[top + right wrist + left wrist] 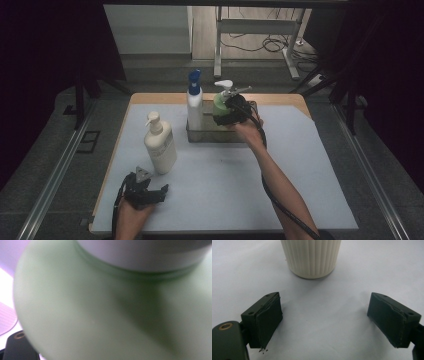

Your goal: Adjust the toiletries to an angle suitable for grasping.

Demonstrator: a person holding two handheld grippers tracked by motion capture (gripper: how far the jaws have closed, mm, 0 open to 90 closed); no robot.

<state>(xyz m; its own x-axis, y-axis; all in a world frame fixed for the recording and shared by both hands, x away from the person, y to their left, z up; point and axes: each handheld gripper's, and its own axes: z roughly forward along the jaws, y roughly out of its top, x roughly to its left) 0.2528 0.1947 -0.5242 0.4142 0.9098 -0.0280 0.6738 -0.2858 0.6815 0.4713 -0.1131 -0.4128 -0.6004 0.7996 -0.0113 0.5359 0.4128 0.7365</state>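
Table (300, 200); clear tray (200, 136) at its far middle. In the tray I hold the green bottle (219, 106), right gripper (235, 111) clamped on it. Left gripper (150, 192), near the tray's front-left, gapes empty beside the cream bottle (160, 147).

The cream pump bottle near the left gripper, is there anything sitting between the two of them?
Nothing visible does. The left gripper rests on the table with its jaws wide apart, and bare white tabletop runs from them to the cream pump bottle just ahead.
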